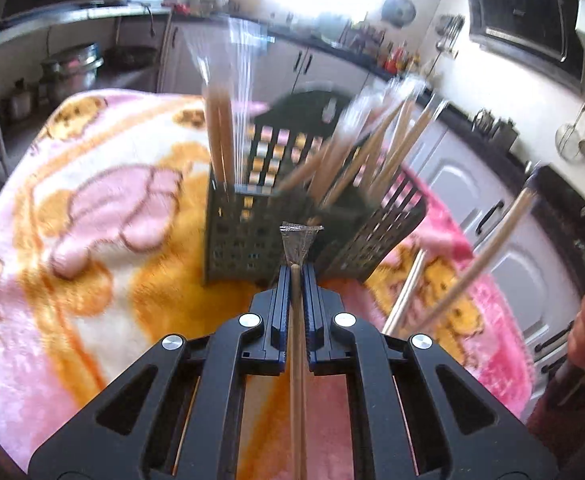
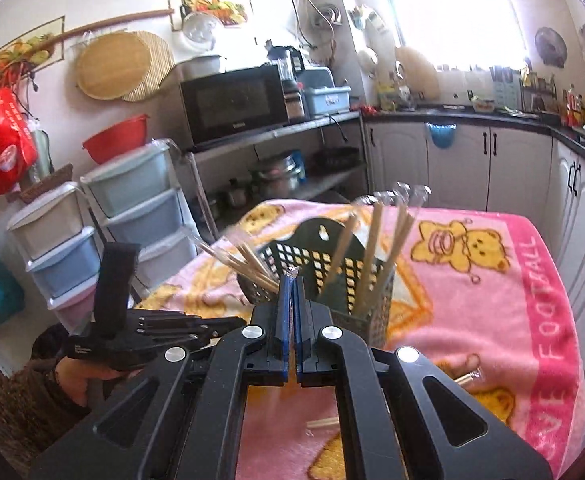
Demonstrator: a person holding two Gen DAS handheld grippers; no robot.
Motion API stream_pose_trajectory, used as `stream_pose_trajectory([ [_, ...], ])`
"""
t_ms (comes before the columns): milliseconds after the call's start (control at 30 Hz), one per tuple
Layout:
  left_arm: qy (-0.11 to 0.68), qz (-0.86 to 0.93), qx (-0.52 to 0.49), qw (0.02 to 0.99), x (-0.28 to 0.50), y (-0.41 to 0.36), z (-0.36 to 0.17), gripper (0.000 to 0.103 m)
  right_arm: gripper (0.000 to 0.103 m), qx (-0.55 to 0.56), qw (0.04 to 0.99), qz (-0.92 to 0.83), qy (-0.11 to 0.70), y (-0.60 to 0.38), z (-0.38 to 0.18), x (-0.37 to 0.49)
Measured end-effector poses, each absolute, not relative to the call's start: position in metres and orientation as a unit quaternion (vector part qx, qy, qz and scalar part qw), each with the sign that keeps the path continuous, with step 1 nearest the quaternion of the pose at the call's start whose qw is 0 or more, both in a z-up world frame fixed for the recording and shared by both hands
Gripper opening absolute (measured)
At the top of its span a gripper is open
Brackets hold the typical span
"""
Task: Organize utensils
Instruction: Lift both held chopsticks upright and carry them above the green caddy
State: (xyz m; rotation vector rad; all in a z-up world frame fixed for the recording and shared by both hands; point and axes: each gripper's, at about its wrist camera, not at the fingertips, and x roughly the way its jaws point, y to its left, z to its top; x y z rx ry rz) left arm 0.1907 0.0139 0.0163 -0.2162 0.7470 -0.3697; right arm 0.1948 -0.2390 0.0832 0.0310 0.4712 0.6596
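A dark green perforated utensil holder point(image 1: 248, 236) point(image 2: 324, 256) stands on the blanket with several wrapped chopsticks leaning in its compartments. My left gripper point(image 1: 295, 270) is shut on a wrapped pair of chopsticks point(image 1: 297, 344). The pair runs back between the pads and its clear wrapper tip pokes out just short of the holder. My right gripper point(image 2: 292, 280) is shut too, with a bit of clear wrapper showing between its pads. In the left wrist view its held pair point(image 1: 488, 252) hangs slanted to the right of the holder. A hand holds the left gripper point(image 2: 196, 326) at the left.
A pink and orange bear blanket point(image 2: 492, 300) covers the table. Another wrapped pair point(image 2: 466, 378) lies on it near the right gripper. Plastic drawer towers point(image 2: 132, 196) stand at the left, a shelf with a microwave point(image 2: 232, 100) behind, and white cabinets point(image 2: 520, 168) along the right.
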Motion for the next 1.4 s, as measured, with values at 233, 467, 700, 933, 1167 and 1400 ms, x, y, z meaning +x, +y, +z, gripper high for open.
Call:
stream_pose_trajectory([
  [233, 0.299, -0.181, -0.121, 0.929, 0.169, 0.023, 0.061, 0.004, 0.002, 0.015, 0.926, 0.32, 0.201, -0.237, 0.102, 0.183],
  [467, 0.243, -0.19, -0.123, 0.943, 0.152, 0.025, 0.103, 0.004, 0.002, 0.027, 0.93, 0.317, 0.182, -0.24, 0.116, 0.18],
  [700, 0.19, -0.205, -0.121, 0.952, 0.146, 0.021, 0.143, 0.004, 0.002, 0.029, 0.934, 0.317, 0.16, -0.24, 0.131, 0.176],
  [933, 0.142, -0.215, -0.111, 0.96, 0.141, 0.015, 0.184, 0.004, 0.002, 0.038, 0.94, 0.312, 0.134, -0.243, 0.15, 0.177],
  [1167, 0.108, -0.221, -0.114, 0.963, 0.147, 0.013, 0.215, 0.004, 0.002, 0.042, 0.945, 0.309, 0.1, -0.241, 0.171, 0.177],
  [1400, 0.088, -0.212, -0.117, 0.966, 0.163, 0.009, 0.23, 0.004, 0.002, 0.047, 0.948, 0.306, 0.071, -0.242, 0.191, 0.182],
])
